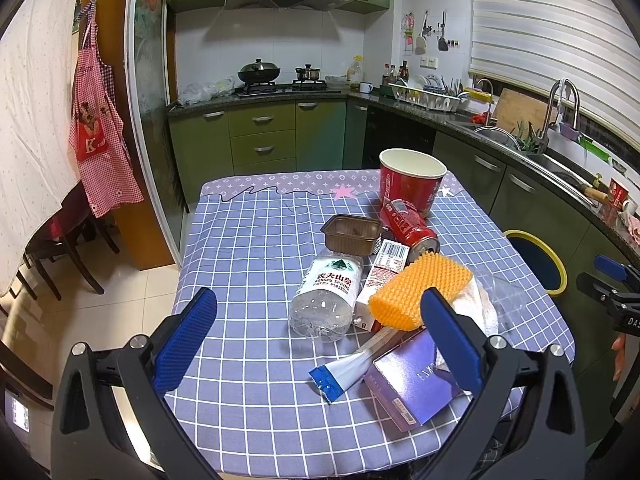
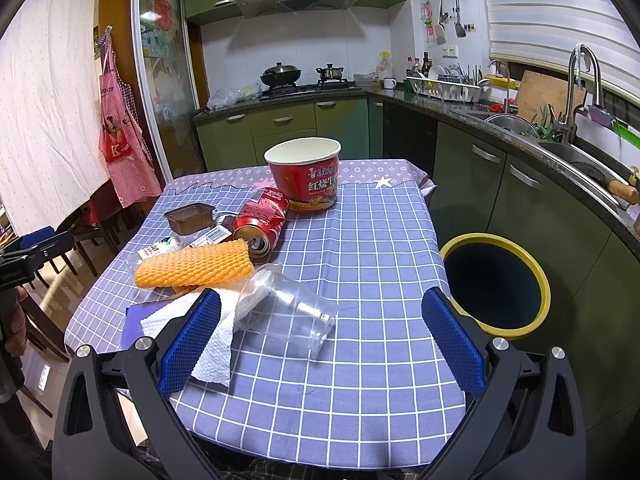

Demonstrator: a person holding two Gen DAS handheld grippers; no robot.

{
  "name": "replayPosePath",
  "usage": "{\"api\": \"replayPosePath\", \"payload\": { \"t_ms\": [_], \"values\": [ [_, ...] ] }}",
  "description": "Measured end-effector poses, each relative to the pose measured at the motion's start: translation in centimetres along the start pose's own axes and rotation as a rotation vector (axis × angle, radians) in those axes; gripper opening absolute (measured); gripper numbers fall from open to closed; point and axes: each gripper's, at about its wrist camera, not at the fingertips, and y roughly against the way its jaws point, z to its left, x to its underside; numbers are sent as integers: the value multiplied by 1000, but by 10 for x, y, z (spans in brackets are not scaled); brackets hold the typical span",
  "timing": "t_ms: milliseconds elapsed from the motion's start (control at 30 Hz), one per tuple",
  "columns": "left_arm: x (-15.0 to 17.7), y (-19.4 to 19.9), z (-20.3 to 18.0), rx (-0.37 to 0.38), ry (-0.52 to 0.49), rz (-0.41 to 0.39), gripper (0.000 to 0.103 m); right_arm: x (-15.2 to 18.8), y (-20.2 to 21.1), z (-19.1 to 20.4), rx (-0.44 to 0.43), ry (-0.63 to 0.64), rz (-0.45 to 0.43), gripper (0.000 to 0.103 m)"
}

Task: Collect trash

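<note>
Left wrist view: left gripper (image 1: 318,322) spread wide, holding nothing, over the table's (image 1: 248,248) near edge. Water bottle (image 1: 327,296), orange foam net (image 1: 420,292), purple box (image 1: 412,386) between the fingers; noodle cup (image 1: 412,182) empty, far right corner.

Right wrist view: right gripper (image 2: 320,332) wide apart, empty. Clear plastic cup (image 2: 292,306) lying on its side, empty. Bin (image 2: 496,284) beside the right edge, contents not discernible.
</note>
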Motion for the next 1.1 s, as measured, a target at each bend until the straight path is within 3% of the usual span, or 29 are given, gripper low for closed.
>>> {"api": "replayPosePath", "payload": {
  "t_ms": [533, 733, 867, 1000, 1100],
  "values": [
    [3, -14, 0, 5, 1, 31, 97, -2, -9, -5, -4, -12, 22, 99],
    [-12, -31, 6, 24, 0, 59, 97, -15, -25, -11, -26, -2, 70, 99],
    [-41, -53, 16, 55, 11, 53, 97, -47, -35, -23, -94, -25, 77, 99],
    [-76, -88, 27, 12, 8, 30, 97, -101, -54, -38, -171, -61, 102, 99],
    [-98, -122, 34, 10, 13, 37, 97, -154, -82, -44, -133, -43, 124, 99]
  ]
}}
